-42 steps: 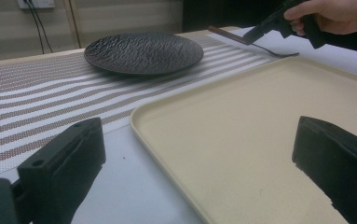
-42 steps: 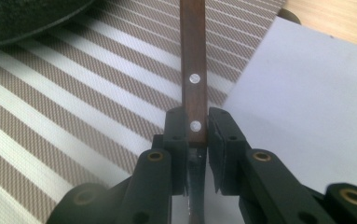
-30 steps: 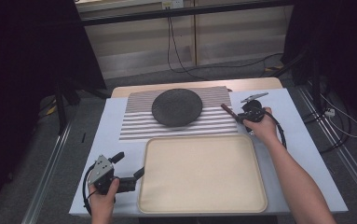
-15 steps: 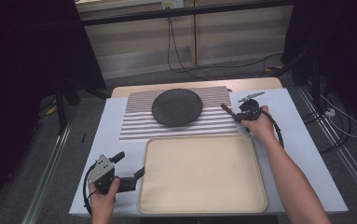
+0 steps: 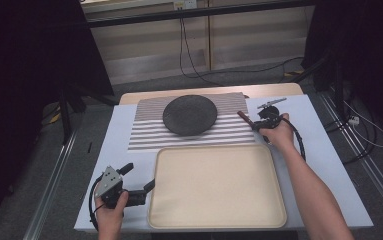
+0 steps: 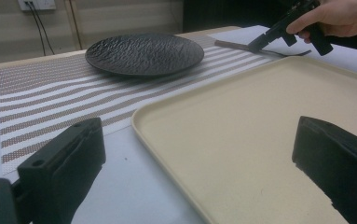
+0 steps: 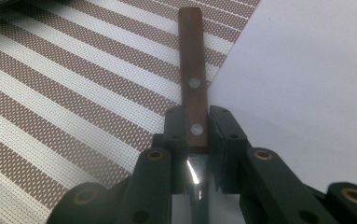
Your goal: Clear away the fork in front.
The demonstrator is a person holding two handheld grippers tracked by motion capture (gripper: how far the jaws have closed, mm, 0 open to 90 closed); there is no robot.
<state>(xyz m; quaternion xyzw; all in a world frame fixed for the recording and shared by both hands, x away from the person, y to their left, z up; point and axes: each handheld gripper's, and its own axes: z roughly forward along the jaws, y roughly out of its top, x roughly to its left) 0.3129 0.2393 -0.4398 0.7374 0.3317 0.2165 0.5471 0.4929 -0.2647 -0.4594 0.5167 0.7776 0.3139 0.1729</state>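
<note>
Right gripper (image 7: 195, 140) pinching a knife (image 7: 192, 70)
Its own view shows handle rivets; from above, the forearm angles inward; left gripper (image 5: 138, 178) spread.

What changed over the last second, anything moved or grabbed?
Nothing visibly changed. The right gripper stays shut on the wooden-handled knife at the striped mat's right edge. The left gripper stays open beside the beige tray. The black plate sits on the mat as before.

Black hand-held gripper (image 5: 136, 181) with grey triangular plate, brass-ringed screws, trailing black cable.
</note>
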